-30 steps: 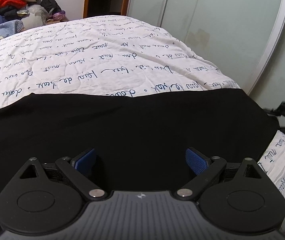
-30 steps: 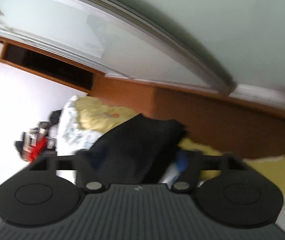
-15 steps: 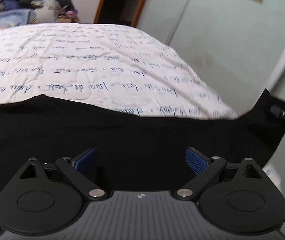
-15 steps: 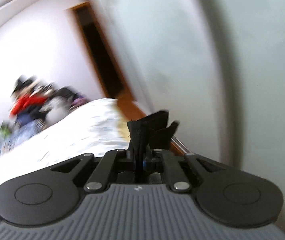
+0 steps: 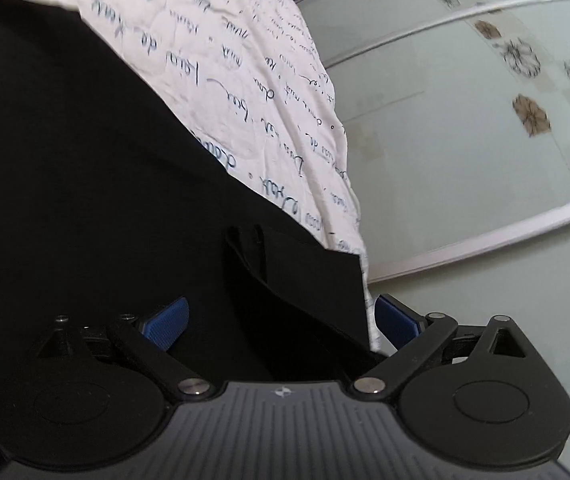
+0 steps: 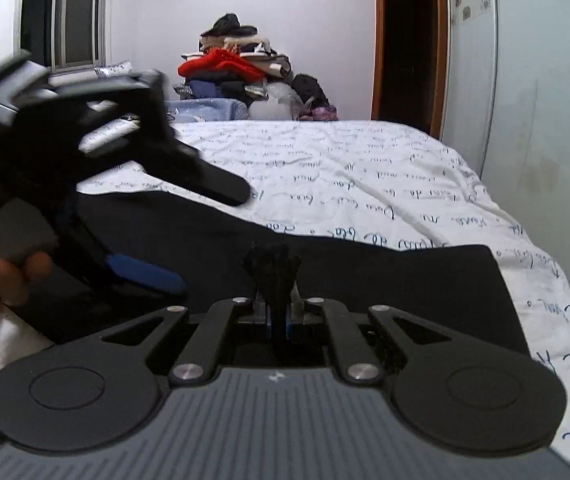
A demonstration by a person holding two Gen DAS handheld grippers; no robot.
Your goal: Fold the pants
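White bedspread (image 6: 365,168); right tongs (image 6: 278,322) clenched on black pants (image 6: 365,276) edge, left tongs (image 5: 281,322) spread above fabric.

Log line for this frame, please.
left tongs: open over pants | right tongs: shut on pants fold | surface: bed

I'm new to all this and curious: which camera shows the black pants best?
The right wrist view. There the pants lie spread across the bed, their far edge clear, a bunch pinched in the shut right gripper. The left wrist view shows only close dark cloth and a folded corner between the open left gripper.
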